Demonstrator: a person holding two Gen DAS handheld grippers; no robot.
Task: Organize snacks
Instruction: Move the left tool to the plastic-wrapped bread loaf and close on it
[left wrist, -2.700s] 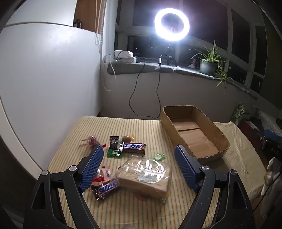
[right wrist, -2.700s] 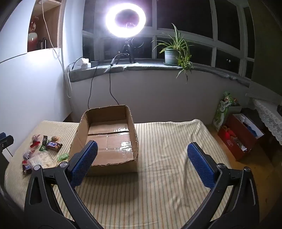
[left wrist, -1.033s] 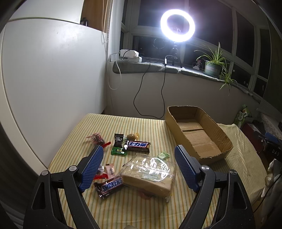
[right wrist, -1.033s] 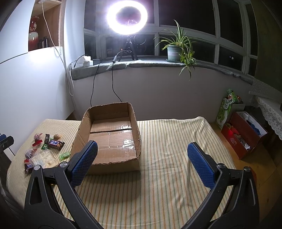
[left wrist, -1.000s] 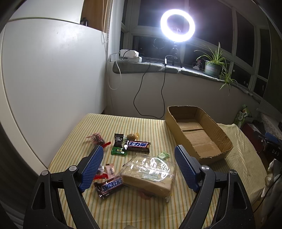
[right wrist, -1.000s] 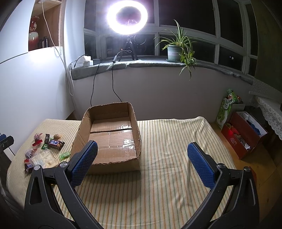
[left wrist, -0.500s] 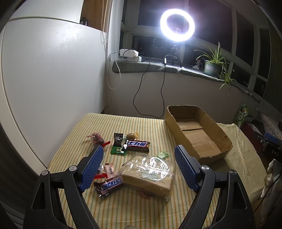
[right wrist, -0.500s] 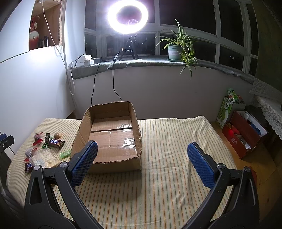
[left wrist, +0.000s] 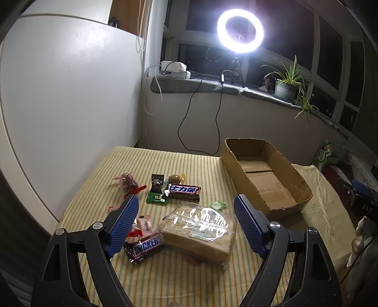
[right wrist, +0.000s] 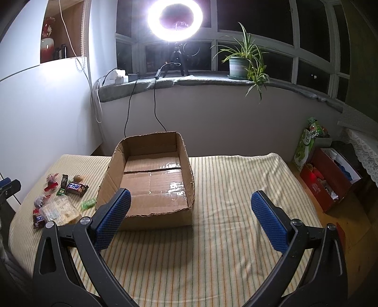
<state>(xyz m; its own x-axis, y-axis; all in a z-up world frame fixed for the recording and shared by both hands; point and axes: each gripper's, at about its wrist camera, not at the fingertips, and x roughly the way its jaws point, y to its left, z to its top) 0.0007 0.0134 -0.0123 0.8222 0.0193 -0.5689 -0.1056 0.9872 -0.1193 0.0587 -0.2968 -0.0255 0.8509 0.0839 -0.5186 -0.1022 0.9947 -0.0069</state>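
Snacks lie in a loose group on the striped cloth: a clear-wrapped bread pack [left wrist: 199, 232], a Snickers bar [left wrist: 144, 245], a second chocolate bar [left wrist: 184, 190], a green packet [left wrist: 156, 198] and small candies [left wrist: 126, 180]. An empty cardboard box [left wrist: 264, 176] stands to their right. My left gripper [left wrist: 186, 213] hovers open above the bread pack, holding nothing. My right gripper [right wrist: 189, 204] hangs open over the cloth by the box's [right wrist: 153, 179] near right corner. The snacks [right wrist: 59, 207] show at the far left of the right wrist view.
The table with the striped cloth [right wrist: 236, 212] stands against a white wall and a windowsill with a ring light [right wrist: 174, 17], cables and a potted plant [right wrist: 243, 61]. A red box with goods [right wrist: 328, 179] sits on the floor to the right.
Both views have shifted slightly since the earliest frames, showing a little more of the room above. The snacks and the box have not moved, and both grippers stay open.
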